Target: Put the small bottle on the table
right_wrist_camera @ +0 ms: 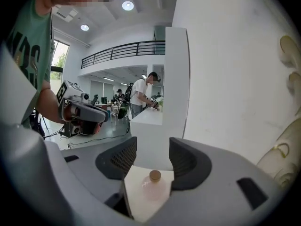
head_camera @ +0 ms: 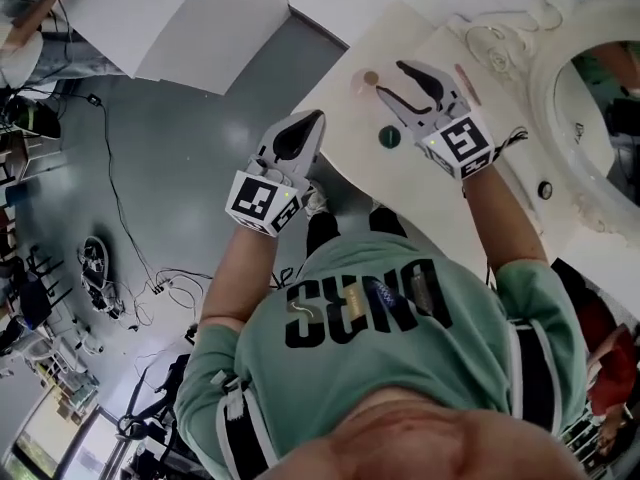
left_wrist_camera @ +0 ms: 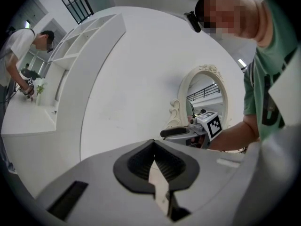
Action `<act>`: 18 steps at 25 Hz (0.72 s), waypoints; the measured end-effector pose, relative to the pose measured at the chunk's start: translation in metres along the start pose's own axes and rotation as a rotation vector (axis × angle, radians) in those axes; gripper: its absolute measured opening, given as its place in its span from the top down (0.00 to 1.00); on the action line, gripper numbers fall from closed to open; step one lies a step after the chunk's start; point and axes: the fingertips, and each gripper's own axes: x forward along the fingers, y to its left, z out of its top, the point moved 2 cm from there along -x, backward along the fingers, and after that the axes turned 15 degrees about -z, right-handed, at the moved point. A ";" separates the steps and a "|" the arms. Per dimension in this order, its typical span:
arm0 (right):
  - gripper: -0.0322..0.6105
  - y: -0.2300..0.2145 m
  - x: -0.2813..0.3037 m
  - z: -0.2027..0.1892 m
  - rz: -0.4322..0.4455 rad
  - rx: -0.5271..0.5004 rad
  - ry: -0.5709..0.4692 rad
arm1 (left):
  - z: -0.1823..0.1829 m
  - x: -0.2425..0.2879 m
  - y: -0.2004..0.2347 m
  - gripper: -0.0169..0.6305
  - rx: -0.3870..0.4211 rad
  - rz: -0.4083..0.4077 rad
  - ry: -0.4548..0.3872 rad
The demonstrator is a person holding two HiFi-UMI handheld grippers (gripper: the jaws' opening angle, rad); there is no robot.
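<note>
The small bottle (head_camera: 366,81), pinkish clear glass with a brown cork top, stands upright on the cream table (head_camera: 420,183) near its far left corner. My right gripper (head_camera: 388,78) is open around it, with a jaw on each side and a gap to both pads. In the right gripper view the bottle (right_wrist_camera: 153,186) rests on the tabletop between the spread jaws of the right gripper (right_wrist_camera: 153,157). My left gripper (head_camera: 300,133) hangs shut and empty beside the table edge, over the floor. Its pads (left_wrist_camera: 162,161) meet in the left gripper view.
A dark green round object (head_camera: 389,137) lies on the table just left of my right gripper. An ornate white-framed mirror (head_camera: 560,38) stands at the table's right side. Cables (head_camera: 125,218) trail over the grey floor. A white counter (right_wrist_camera: 149,117) and a person (right_wrist_camera: 141,95) are far off.
</note>
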 end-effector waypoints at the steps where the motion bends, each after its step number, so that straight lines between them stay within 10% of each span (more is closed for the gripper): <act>1: 0.63 0.002 -0.008 0.009 0.007 -0.003 -0.005 | 0.009 -0.003 -0.007 0.96 0.004 0.001 -0.002; 18: 0.80 0.024 -0.122 0.120 0.076 0.024 -0.118 | 0.108 -0.045 -0.093 0.96 0.070 -0.022 -0.030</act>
